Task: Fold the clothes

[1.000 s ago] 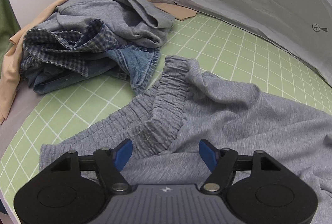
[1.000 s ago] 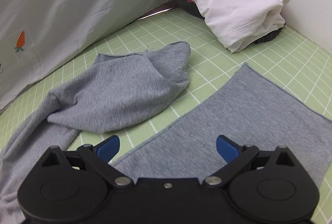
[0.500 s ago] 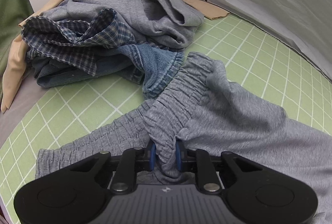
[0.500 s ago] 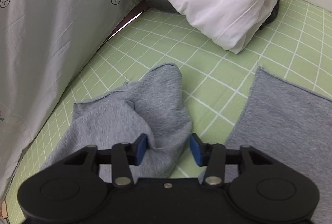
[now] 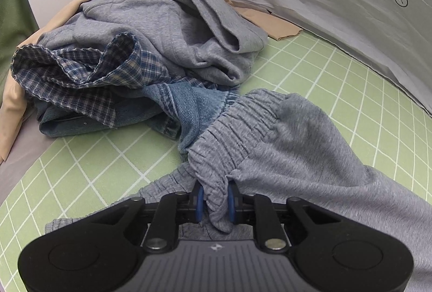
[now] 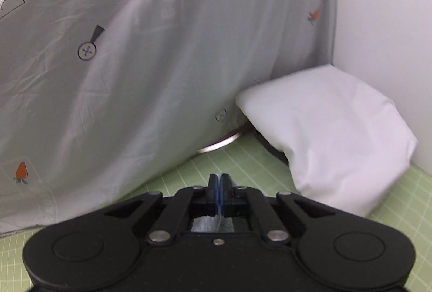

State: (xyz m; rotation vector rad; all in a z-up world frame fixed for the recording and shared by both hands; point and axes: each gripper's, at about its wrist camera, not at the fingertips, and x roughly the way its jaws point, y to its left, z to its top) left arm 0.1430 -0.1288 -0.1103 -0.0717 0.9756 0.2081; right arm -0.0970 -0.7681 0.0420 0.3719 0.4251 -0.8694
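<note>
Grey sweatpants lie spread on the green grid mat. My left gripper is shut on a bunched fold of their ribbed waistband, which rises out from between the blue pads. In the right wrist view my right gripper is shut, with a thin edge of grey cloth pinched between its pads and hanging below them. It is lifted above the mat and faces the backdrop. The rest of the trousers is out of that view.
A heap of clothes sits beyond the waistband: a grey hoodie, a checked shirt, denim and beige cloth. A grey printed sheet hangs behind. A white folded bundle lies at the far right by a white wall.
Both grippers went from open to shut. The left closed on the waistband and pulled it a little closer. The right closed on the grey trouser leg end and rose, tilting up toward the sheet.
</note>
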